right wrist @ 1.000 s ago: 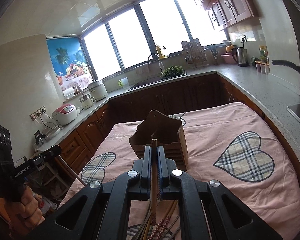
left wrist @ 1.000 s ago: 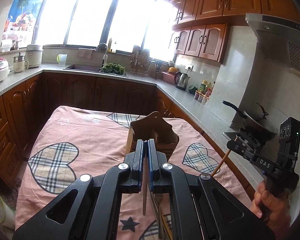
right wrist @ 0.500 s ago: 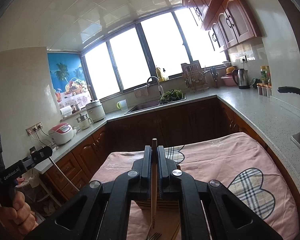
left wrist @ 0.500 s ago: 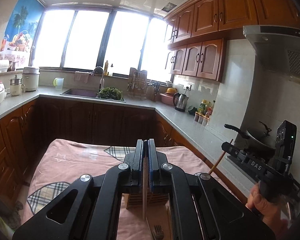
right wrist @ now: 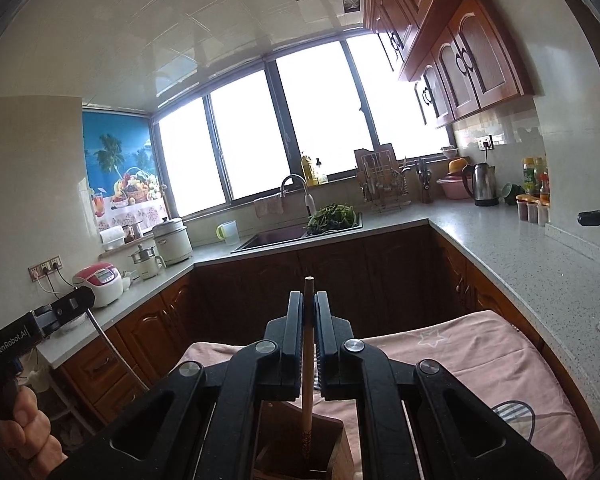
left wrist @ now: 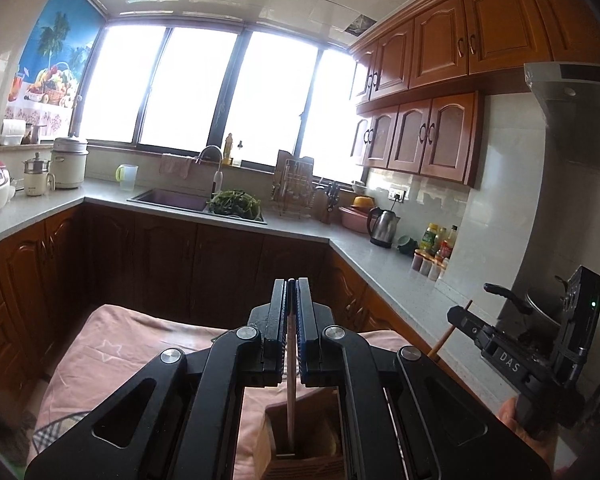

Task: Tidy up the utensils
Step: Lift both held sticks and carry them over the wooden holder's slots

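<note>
A: Status of both grippers?
B: Left gripper (left wrist: 291, 344) clamps a pale chopstick (left wrist: 290, 408); right gripper (right wrist: 309, 344) clamps a brown chopstick (right wrist: 307, 400); each stick hangs over the wooden holder (right wrist: 296, 452) on the pink cloth (right wrist: 460, 356), tips inside its mouth

A: Progress?
B: Judged partial; neither stick is released; the holder's other contents cannot be seen; remaining: lower, let go

**Black twin-finger grippers with printed labels**

The left gripper (left wrist: 291, 320) is black, with blue-edged pads and round silver screws on its linkage arms. The right gripper (right wrist: 307, 332) matches it, its side lettered "DAS"; the left's side reads "GenRobot.AI". A green light glows on the right's rear block.
</note>
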{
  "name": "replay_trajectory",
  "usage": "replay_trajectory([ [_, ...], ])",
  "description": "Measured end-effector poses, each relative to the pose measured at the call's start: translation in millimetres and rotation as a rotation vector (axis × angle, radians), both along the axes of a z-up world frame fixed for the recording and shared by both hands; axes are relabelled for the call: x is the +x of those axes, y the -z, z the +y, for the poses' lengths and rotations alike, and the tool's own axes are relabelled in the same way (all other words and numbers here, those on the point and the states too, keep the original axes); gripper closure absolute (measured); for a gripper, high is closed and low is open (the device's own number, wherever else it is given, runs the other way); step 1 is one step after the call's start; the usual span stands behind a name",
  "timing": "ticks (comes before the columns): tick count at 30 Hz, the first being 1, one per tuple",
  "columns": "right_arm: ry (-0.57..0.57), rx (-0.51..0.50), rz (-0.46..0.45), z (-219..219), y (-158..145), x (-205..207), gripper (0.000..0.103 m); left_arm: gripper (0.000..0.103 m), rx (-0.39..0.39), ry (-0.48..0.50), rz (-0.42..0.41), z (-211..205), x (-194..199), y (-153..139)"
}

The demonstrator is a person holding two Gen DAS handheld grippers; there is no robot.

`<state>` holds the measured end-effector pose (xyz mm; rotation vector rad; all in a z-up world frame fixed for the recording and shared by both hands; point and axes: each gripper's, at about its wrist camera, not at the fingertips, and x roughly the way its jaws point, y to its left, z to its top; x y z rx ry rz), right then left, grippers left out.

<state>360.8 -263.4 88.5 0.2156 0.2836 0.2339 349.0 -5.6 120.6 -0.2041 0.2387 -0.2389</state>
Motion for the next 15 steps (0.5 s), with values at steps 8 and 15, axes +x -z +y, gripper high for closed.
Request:
replay_trajectory([
  [8,-0.006,-0.015,0.086,5,55,24,0.098,0.1,-0.028,-0.036,0.063,-5,35,52],
  [15,-0.003,-0.022,0.114,7,73,30,0.098,0.099,-0.007,-0.039,0.122,-16,51,82],
])
